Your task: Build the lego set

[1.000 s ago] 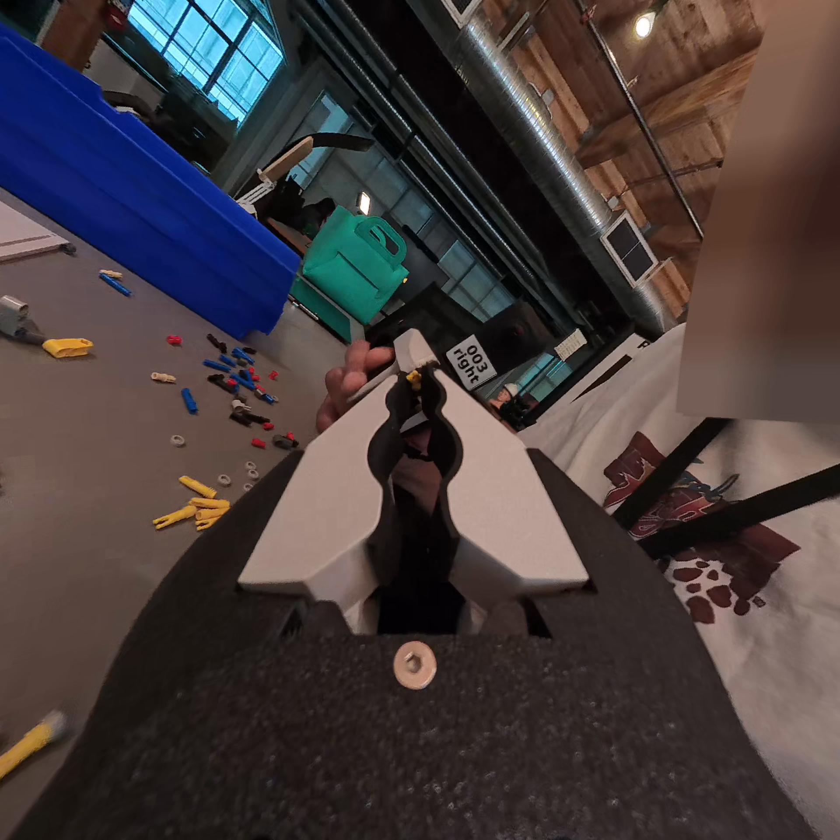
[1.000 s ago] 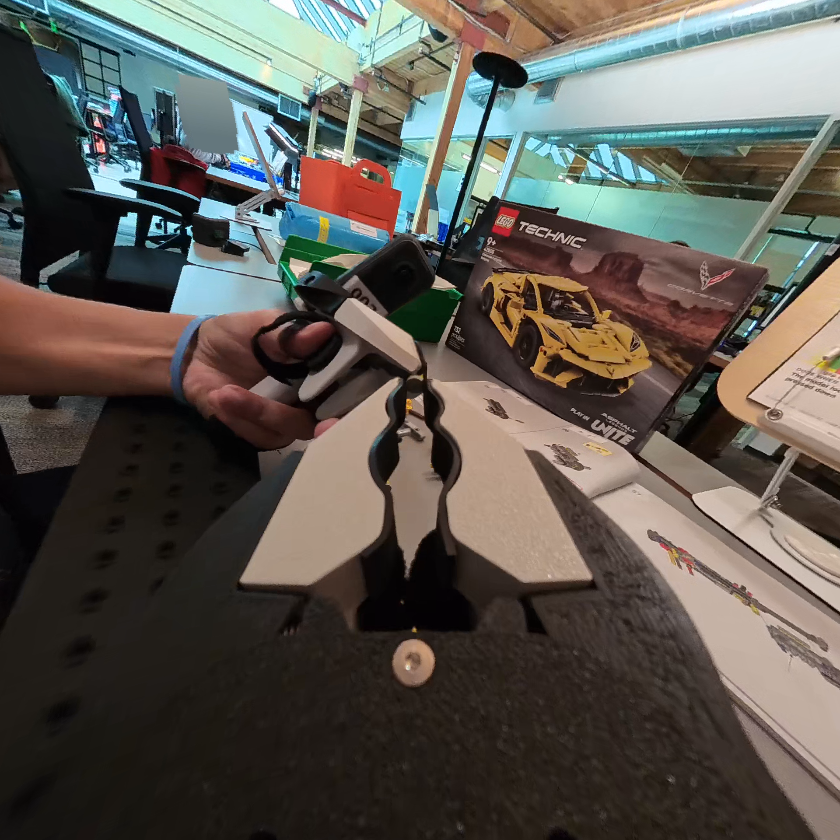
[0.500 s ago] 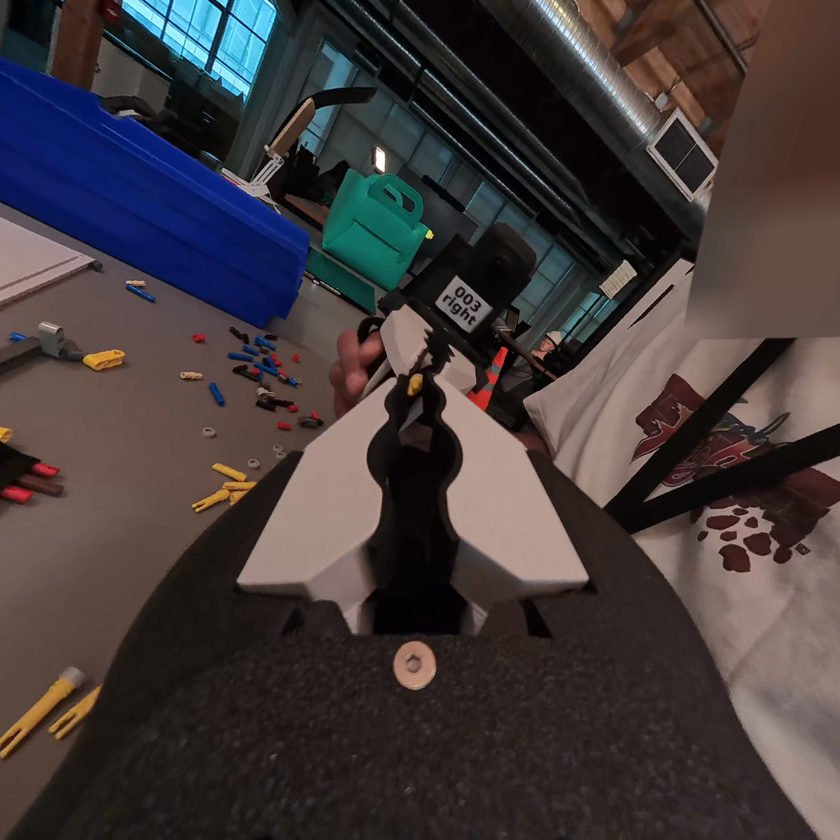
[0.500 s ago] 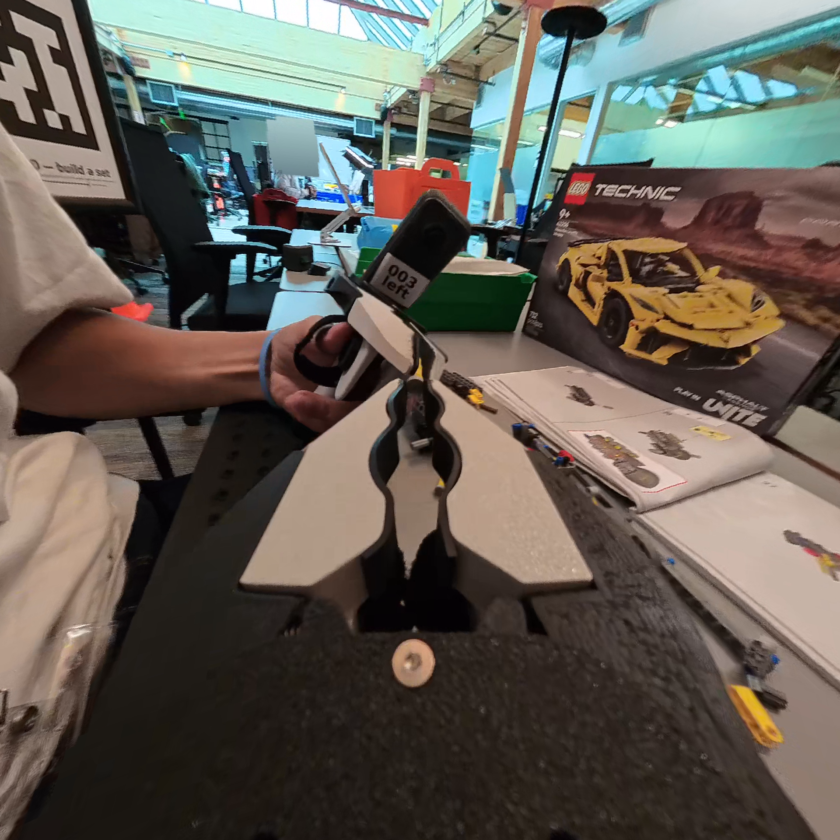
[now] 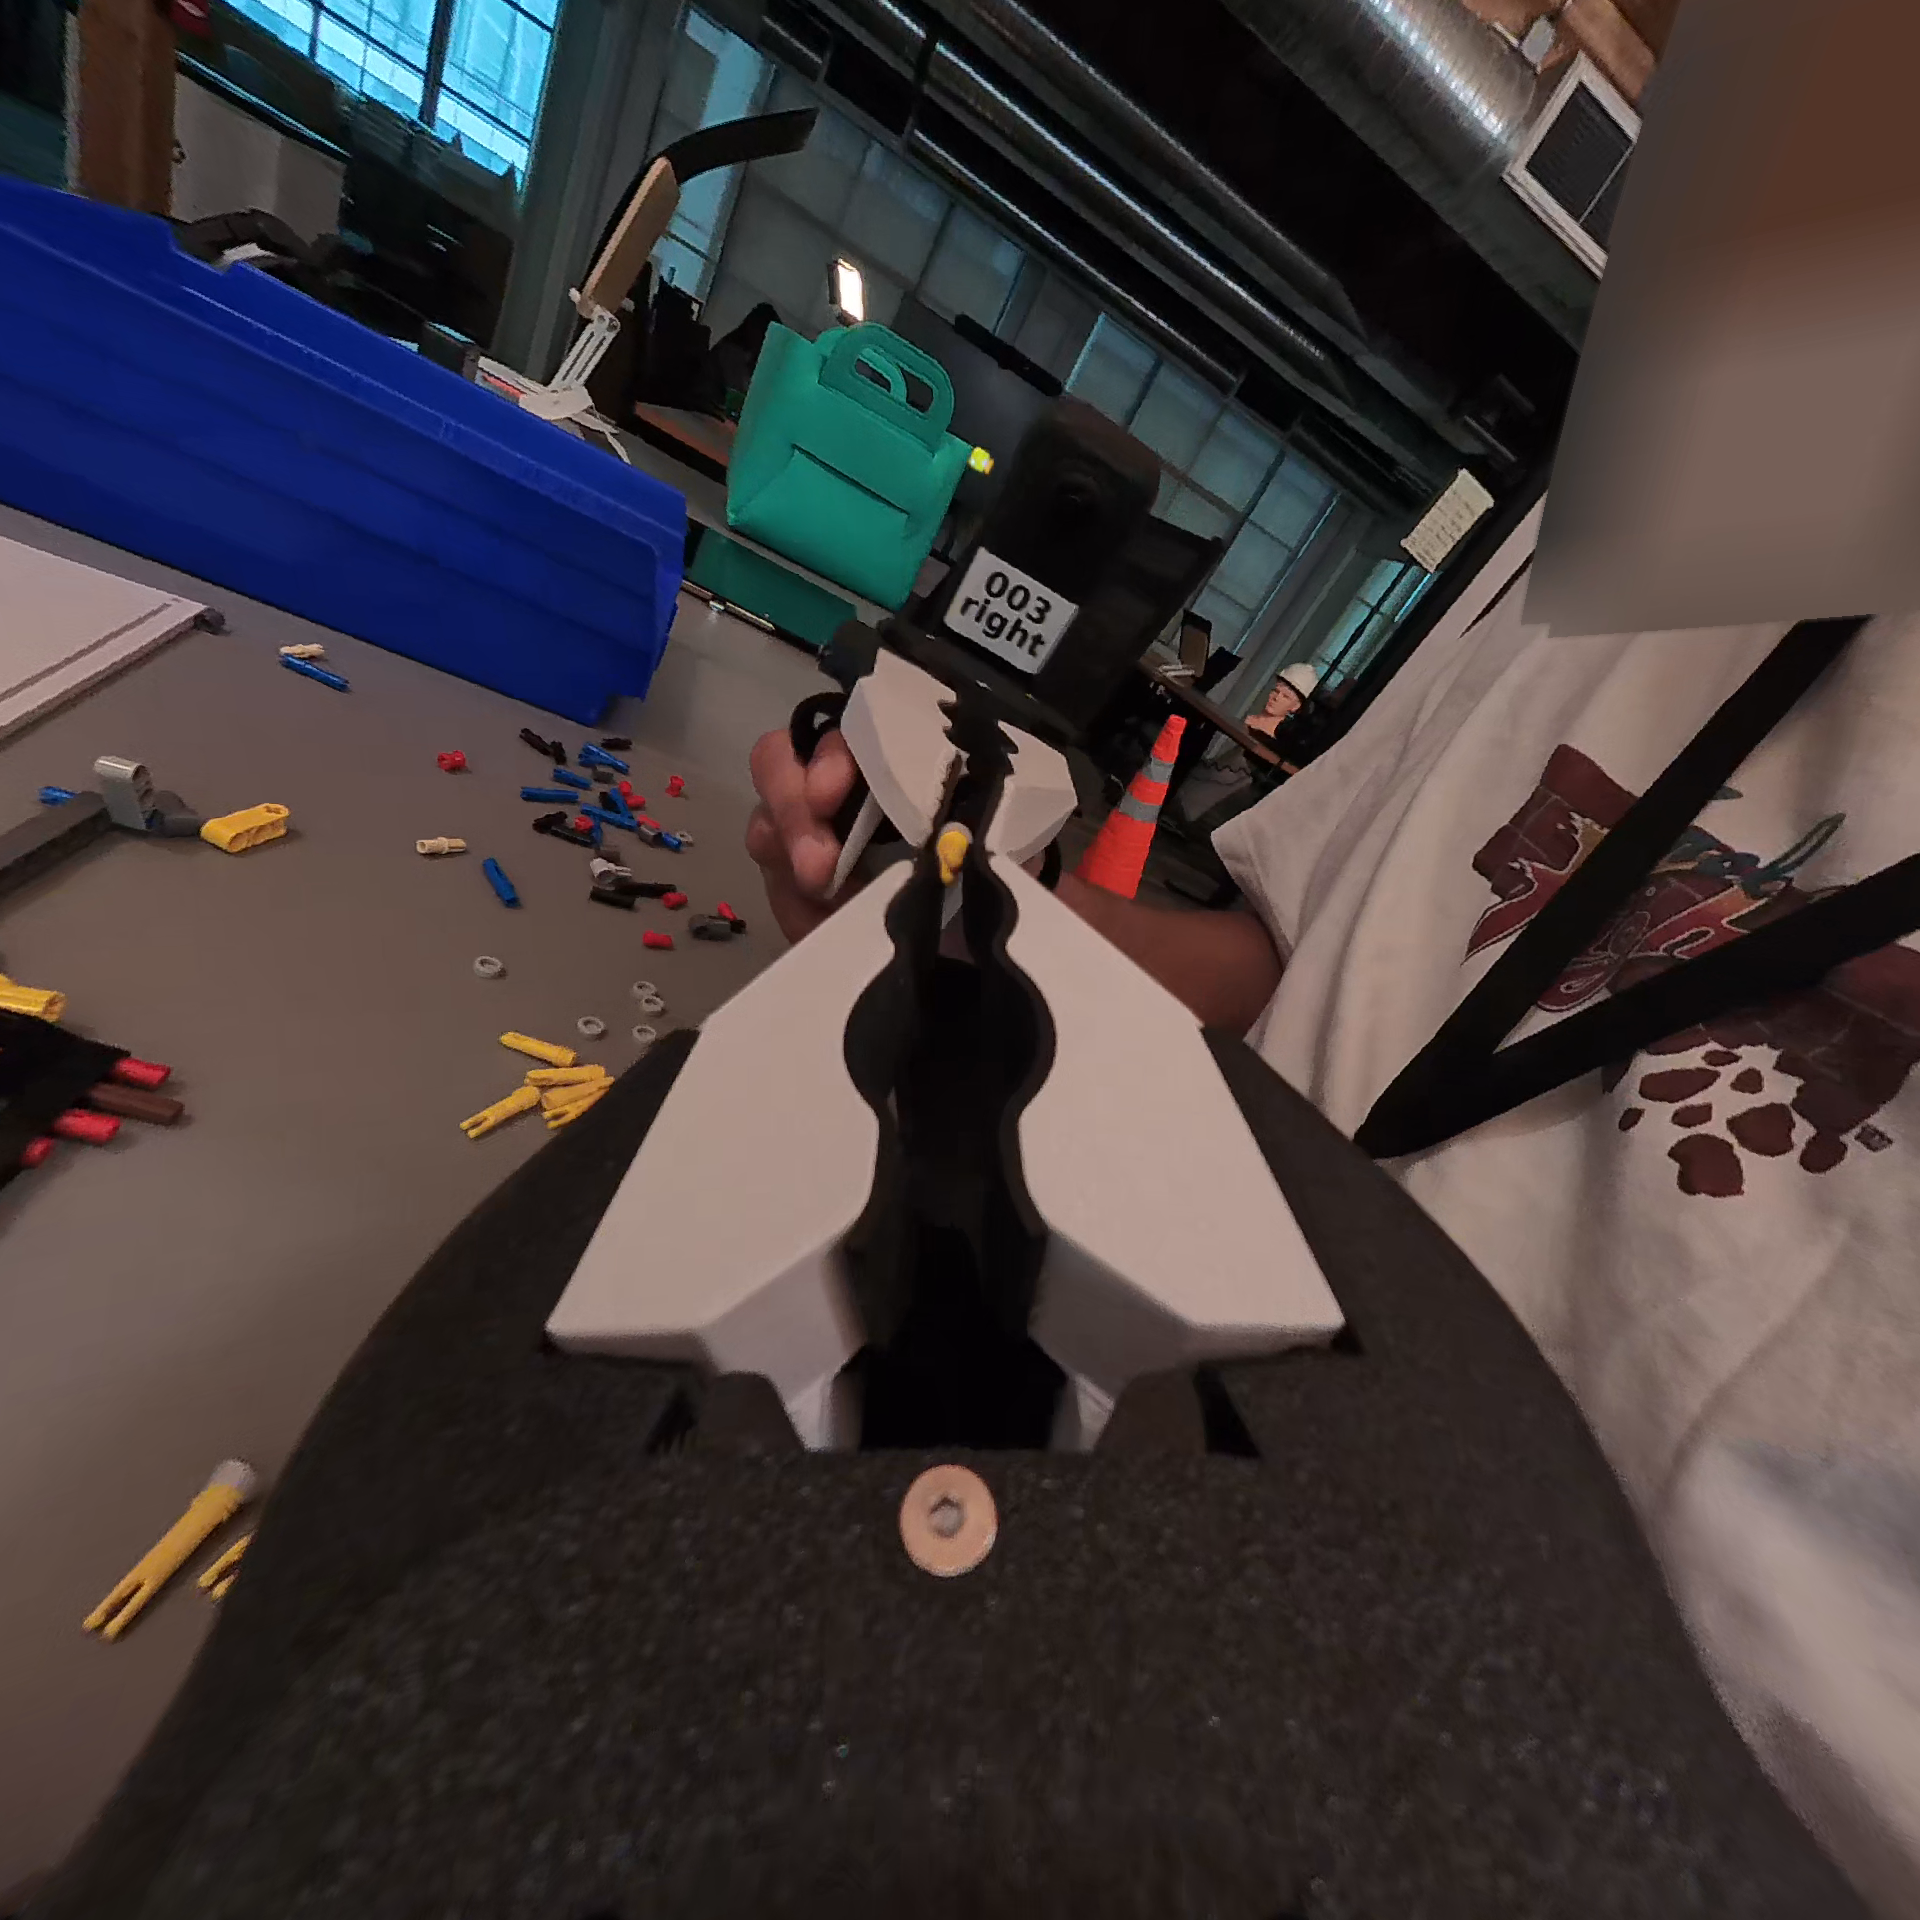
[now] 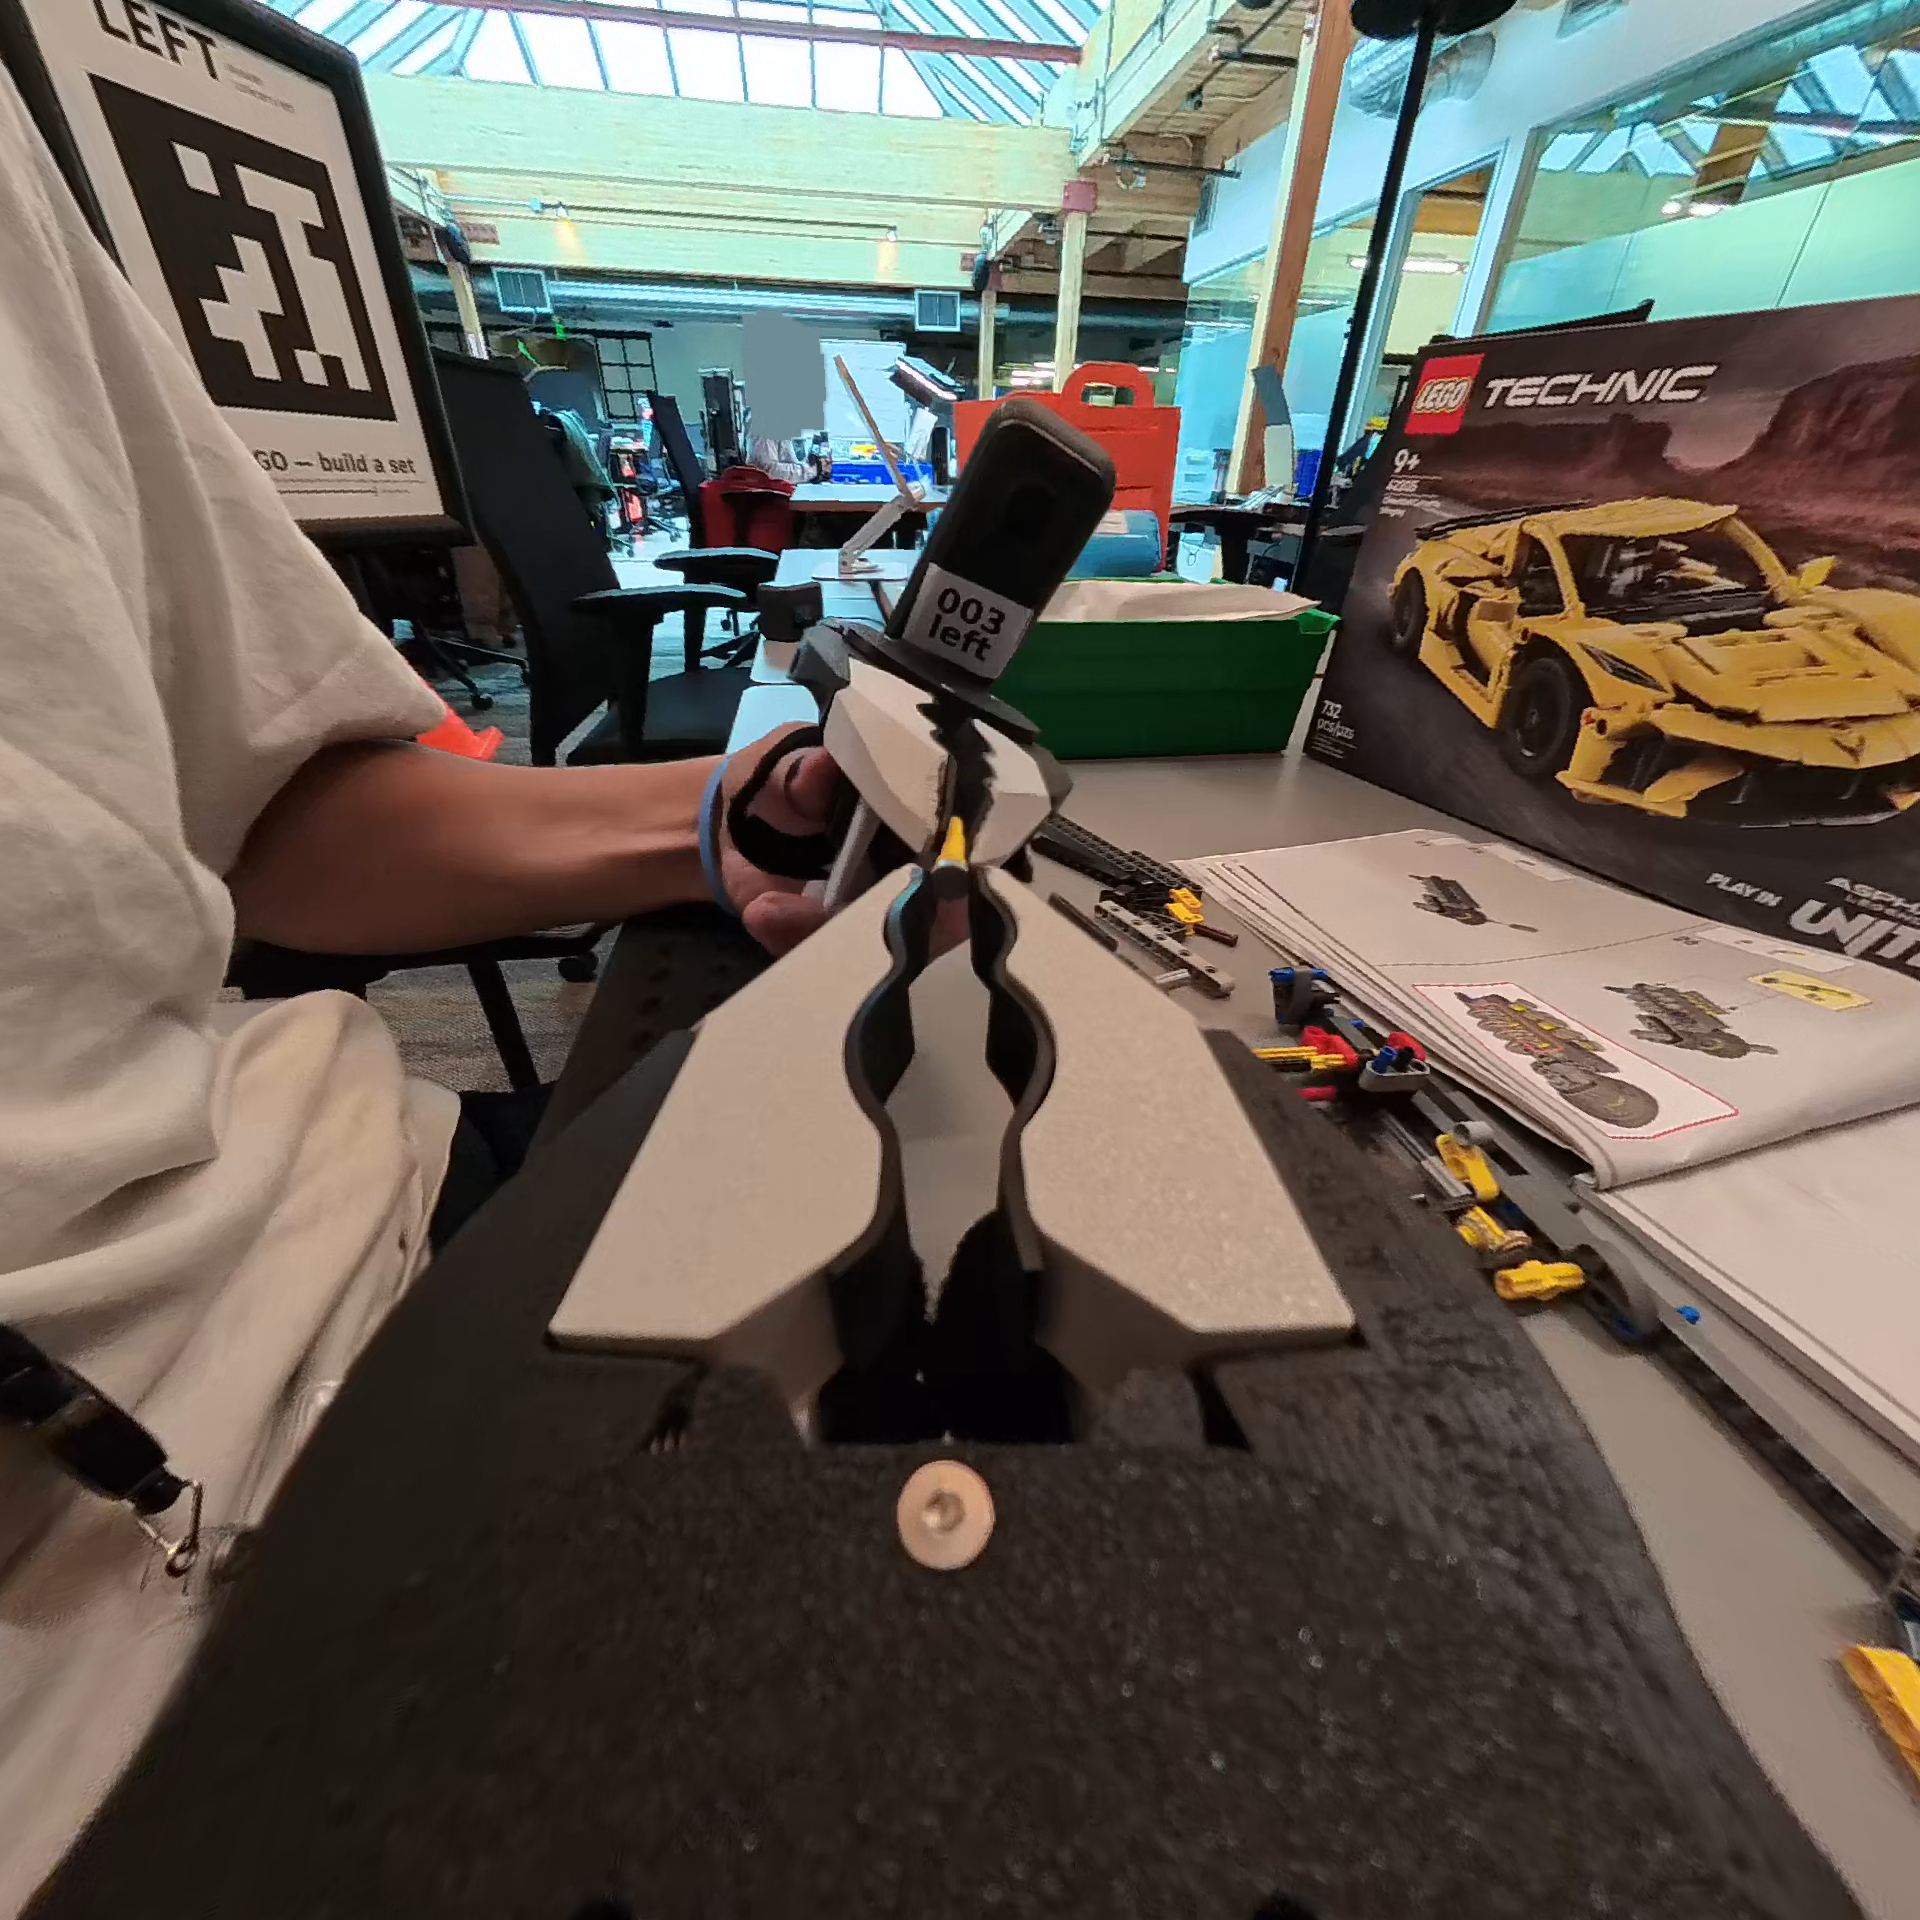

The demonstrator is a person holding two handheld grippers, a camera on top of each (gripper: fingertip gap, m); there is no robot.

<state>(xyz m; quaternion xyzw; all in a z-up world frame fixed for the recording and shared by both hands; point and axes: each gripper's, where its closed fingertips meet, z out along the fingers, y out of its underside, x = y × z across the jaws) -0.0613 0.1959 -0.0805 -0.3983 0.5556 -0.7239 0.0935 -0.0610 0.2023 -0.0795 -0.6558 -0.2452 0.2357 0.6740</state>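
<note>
Up close in the left wrist view, the left gripper (image 5: 948,868) has its fingers clamped on a small yellow pin (image 5: 949,847) at the very tips, held in the air above the grey desk (image 5: 312,1039). The right gripper (image 5: 961,790) faces it tip to tip, held by a hand (image 5: 805,821). Loose blue, red and black pieces (image 5: 603,810) lie scattered on the desk near a blue bin (image 5: 312,468), with yellow pins (image 5: 540,1086) closer.

Seen from the right wrist view, the right gripper (image 6: 948,883) has its fingers a little apart around the yellow pin's (image 6: 951,850) far end; whether they touch it I cannot tell. The left gripper (image 6: 961,800) pinches that pin. Instruction booklets (image 6: 1558,987) and the set's box (image 6: 1642,582) lie to the right.
</note>
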